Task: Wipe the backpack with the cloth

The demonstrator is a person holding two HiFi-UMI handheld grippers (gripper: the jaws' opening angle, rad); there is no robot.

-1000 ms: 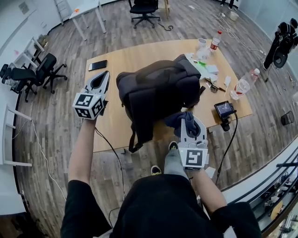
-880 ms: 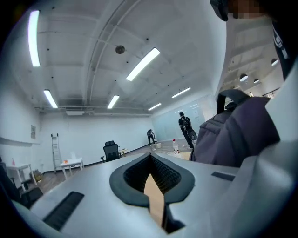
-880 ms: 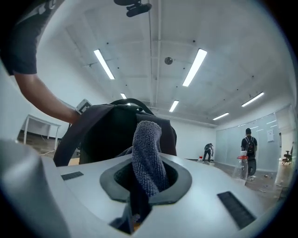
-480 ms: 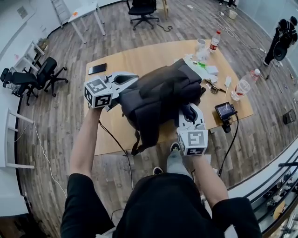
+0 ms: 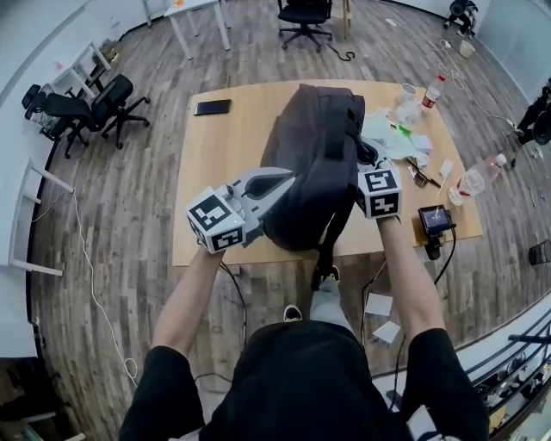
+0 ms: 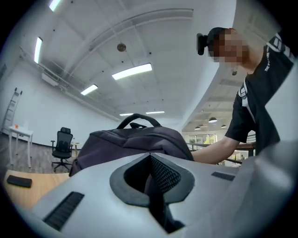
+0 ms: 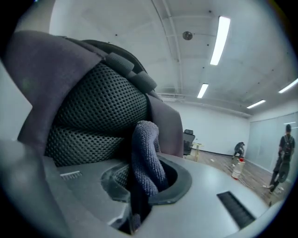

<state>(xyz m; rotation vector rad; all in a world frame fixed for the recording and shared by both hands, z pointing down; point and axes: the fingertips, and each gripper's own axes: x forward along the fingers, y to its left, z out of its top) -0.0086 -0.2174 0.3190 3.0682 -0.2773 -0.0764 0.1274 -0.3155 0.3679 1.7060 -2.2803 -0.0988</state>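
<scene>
The left tongs (image 5: 280, 178) are held shut, jaws together with nothing seen clamped between them, and their tips are set against the near left side of the backpack (image 5: 314, 146). The right tongs (image 7: 142, 179) are closed on the cloth (image 7: 145, 153), a dark knitted fold that stands up out of the jaws and is pressed against the backpack's mesh padding. The backpack is thus kept between the two pairs of tongs, lying on the table (image 5: 224, 164) with its carry handle at the end away from them and one strap hung over the near table edge.

Just right of the right tongs, a small device with a screen (image 5: 433, 220) is seen at the table edge, and further right a clear bottle (image 5: 475, 179) lies on its side. Beyond the right tongs, loose papers (image 5: 392, 138) and a red-capped bottle (image 5: 430, 93) are found. Beyond the left tongs, a dark phone (image 5: 212, 107) lies flat near the far table edge. Past the table, an office chair (image 5: 307, 13) is parked on the wooden floor.
</scene>
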